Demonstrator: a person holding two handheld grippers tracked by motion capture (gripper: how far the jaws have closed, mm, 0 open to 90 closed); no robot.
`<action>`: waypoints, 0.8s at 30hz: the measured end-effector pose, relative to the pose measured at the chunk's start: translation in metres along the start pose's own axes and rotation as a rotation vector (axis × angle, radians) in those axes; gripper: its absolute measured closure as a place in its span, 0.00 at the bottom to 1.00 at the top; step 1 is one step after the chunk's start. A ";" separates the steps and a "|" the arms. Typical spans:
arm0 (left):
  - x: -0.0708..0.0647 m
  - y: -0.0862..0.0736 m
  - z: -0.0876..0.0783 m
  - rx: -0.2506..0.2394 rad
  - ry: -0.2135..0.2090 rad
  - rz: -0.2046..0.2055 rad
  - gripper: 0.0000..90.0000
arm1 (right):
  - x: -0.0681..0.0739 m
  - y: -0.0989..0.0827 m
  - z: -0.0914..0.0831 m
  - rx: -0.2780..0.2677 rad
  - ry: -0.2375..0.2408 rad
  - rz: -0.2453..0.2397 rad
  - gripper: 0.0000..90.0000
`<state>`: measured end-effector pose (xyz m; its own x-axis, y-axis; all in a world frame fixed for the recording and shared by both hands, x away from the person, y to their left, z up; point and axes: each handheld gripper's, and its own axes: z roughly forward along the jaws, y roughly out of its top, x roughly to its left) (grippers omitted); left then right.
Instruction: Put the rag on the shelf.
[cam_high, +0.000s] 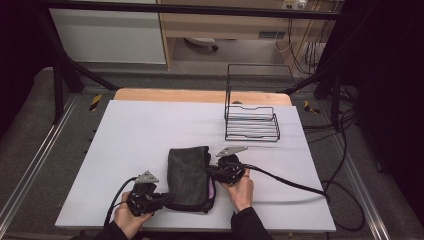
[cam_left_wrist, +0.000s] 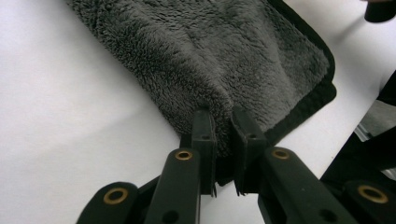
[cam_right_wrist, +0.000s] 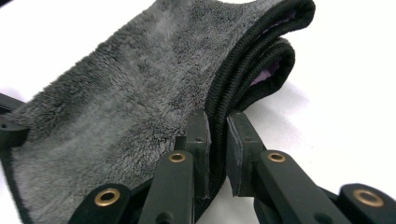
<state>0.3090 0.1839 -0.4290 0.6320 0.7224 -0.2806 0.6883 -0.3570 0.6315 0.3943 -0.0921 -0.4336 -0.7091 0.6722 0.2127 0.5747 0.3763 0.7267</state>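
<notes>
While both grippers pinch a folded grey towel (cam_high: 189, 177) lying at about 6 o'clock on the white table (cam_high: 125, 150), a person works a fold from the near edge. The left gripper (cam_left_wrist: 223, 122) has its jaws pressed together on a bunched ridge of pile at the towel's near corner, at 7 o'clock of the cloth; the right gripper (cam_right_wrist: 217, 122) clamps the stacked black-bound edges (a lilac underside peeks between the layers) at roughly 3 o'clock. A black wire rack (cam_high: 251, 122) stands well apart at 1 o'clock.

To carry the fold off cleanly, both hands should probably lift together and level, keeping the cloth taut between the two grips so the layers do not slide apart. The left bite looks shallow, taking only a pinch of pile, so a slow start seems wise. Trailing cables (cam_high: 290, 182) lie near the towel and are best kept outside its path.
</notes>
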 end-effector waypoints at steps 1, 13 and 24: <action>-0.001 0.000 0.000 0.004 0.017 0.015 0.89 | -0.001 -0.001 0.002 0.004 0.000 -0.014 0.89; 0.015 0.008 -0.015 -0.032 0.060 0.112 0.49 | -0.004 -0.011 -0.015 -0.134 -0.027 -0.021 0.41; 0.038 0.026 -0.019 -0.026 0.080 0.120 0.14 | -0.031 -0.024 -0.041 -0.127 0.003 0.049 0.10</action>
<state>0.3441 0.2137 -0.4092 0.6783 0.7205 -0.1438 0.5990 -0.4290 0.6761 0.3859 -0.1486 -0.4311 -0.6827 0.6860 0.2517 0.5524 0.2590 0.7923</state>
